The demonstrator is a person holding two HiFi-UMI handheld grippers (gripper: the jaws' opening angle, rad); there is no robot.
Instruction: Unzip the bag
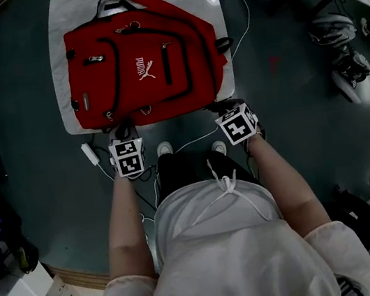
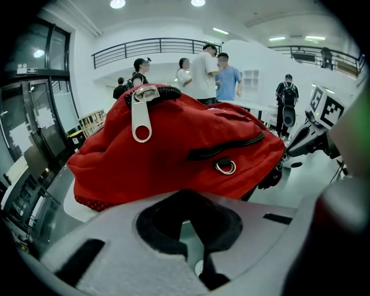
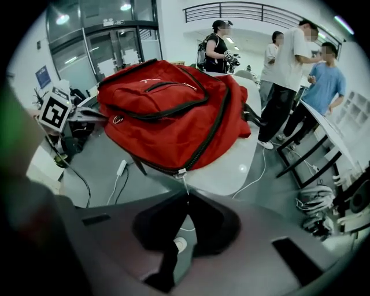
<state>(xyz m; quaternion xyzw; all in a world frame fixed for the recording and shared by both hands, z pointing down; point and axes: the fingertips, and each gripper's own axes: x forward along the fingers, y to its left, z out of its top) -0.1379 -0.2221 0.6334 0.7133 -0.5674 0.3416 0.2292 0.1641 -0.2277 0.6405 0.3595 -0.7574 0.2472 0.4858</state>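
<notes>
White table (image 1: 65,30) is noted ahead of the person. The red bag (image 1: 142,66) is laid flat on it, front panel up, long axis running across from left to right, near edge along the table's near side.

- Both tools are held at that near edge, one towards each lower corner of the bag.
- Left hand-held gripper (image 2: 185,196): jaws are pressed together, tips set just below the bag's cloth. Whether any cloth is nipped cannot be told.
- Right hand-held gripper (image 3: 186,193): jaws are pressed together on the thin pull cord (image 3: 184,182).
- Main zipper track (image 3: 215,118) is seen climbing away from the right hand-held gripper, along the bag's right side towards its far end.
- Slider (image 3: 181,171) is sat at the near end of that track, just beyond the right jaw tips, with the cord led straight down into them.

Judgement: the right hand is the nearer and is already engaged. The pull is expected to be made away from the person, along the track, with the opposite corner steadied by the left.
</notes>
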